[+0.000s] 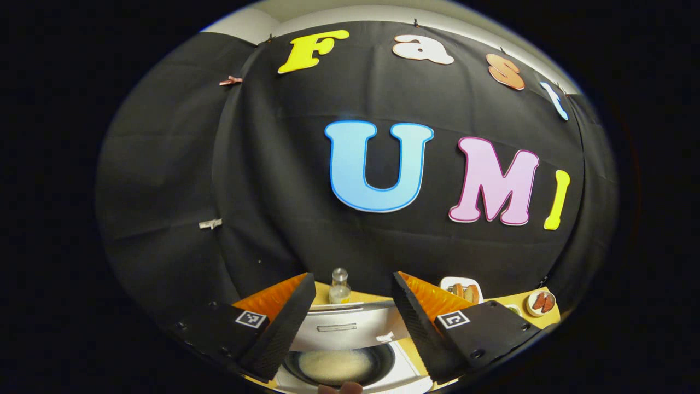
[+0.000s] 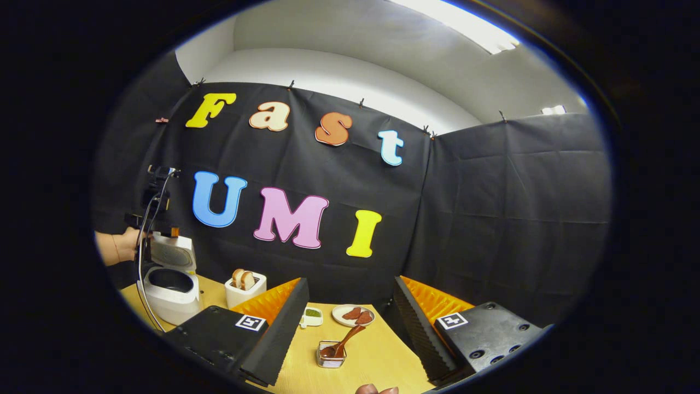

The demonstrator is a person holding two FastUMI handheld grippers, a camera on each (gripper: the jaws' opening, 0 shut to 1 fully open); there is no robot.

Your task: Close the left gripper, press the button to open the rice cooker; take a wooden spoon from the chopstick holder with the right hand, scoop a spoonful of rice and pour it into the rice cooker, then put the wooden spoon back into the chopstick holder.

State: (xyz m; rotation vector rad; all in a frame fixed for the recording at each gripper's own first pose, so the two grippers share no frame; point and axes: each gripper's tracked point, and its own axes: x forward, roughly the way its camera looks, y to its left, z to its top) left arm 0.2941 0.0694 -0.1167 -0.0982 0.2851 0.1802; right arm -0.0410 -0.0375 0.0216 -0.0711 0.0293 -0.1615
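Observation:
In the left gripper view the white rice cooker (image 1: 350, 377) stands open right below my left gripper (image 1: 353, 276). Its lid (image 1: 342, 327) is raised, and the dark inner pot (image 1: 383, 355) holds pale rice (image 1: 333, 365). The left gripper's fingers are spread wide with nothing between them. In the right gripper view the wooden spoon (image 2: 349, 336) leans in a small clear chopstick holder (image 2: 330, 358) on the table. The open right gripper (image 2: 350, 280) is just short of it and empty. At the far left, a hand holds the left gripper (image 2: 156, 219) over the open rice cooker (image 2: 169, 298).
On the wooden table (image 2: 377, 355) are a white toaster with bread (image 2: 245, 287), a small dish of green stuff (image 2: 313, 316) and a plate of reddish slices (image 2: 354, 314). A glass bottle (image 1: 339, 287) stands behind the cooker. Black cloth walls close in the back and right.

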